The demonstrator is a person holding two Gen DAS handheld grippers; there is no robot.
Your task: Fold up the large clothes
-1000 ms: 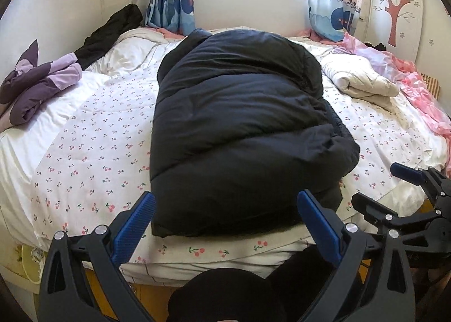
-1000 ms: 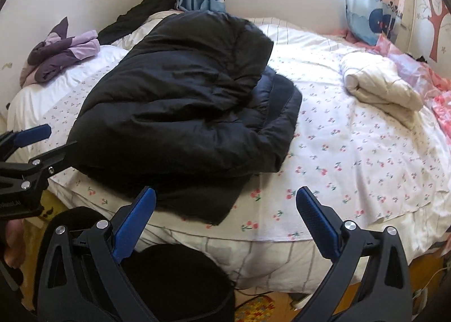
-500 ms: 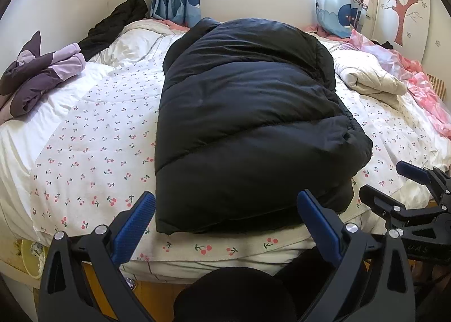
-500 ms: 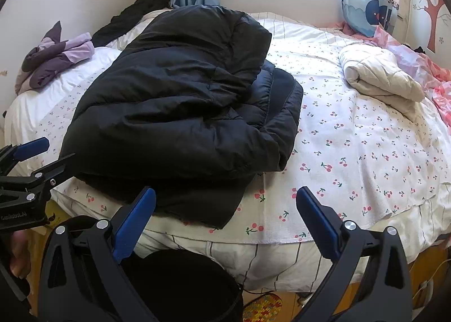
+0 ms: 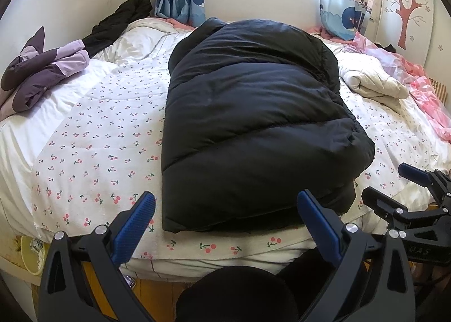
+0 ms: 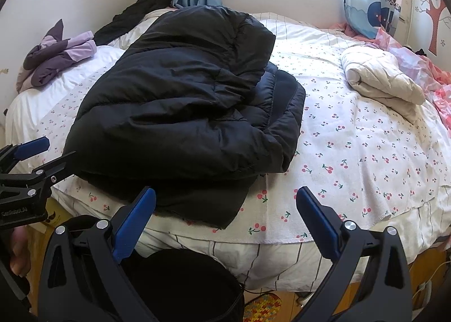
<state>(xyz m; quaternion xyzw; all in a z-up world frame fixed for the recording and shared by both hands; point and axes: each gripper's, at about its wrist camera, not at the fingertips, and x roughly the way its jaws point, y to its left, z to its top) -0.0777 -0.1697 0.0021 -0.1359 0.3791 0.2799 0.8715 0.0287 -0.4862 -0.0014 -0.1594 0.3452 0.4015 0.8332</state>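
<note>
1. A purple and lilac garment (image 5: 42, 68) lies bunched at the far left edge of the bed (image 5: 93, 153), with a dark garment (image 5: 121, 23) heaped behind it near the wall.
2. The left gripper (image 5: 225, 215) hovers at the near edge of the bed, its blue-padded jaws spread wide and holding nothing.
3. The black puffer jacket (image 5: 253, 130) lies folded lengthwise down the middle of the cherry-print sheet, its near hem just past the left gripper; in the right wrist view a lower layer sticks out beneath the fold on the right side.
4. The right gripper (image 6: 225, 215) also stands wide apart and empty, off the jacket's near right corner.
5. A cream quilt (image 6: 380, 77), rolled up, rests farther right, well apart from the jacket, with pink fabric (image 6: 434, 79) beyond it.
</note>
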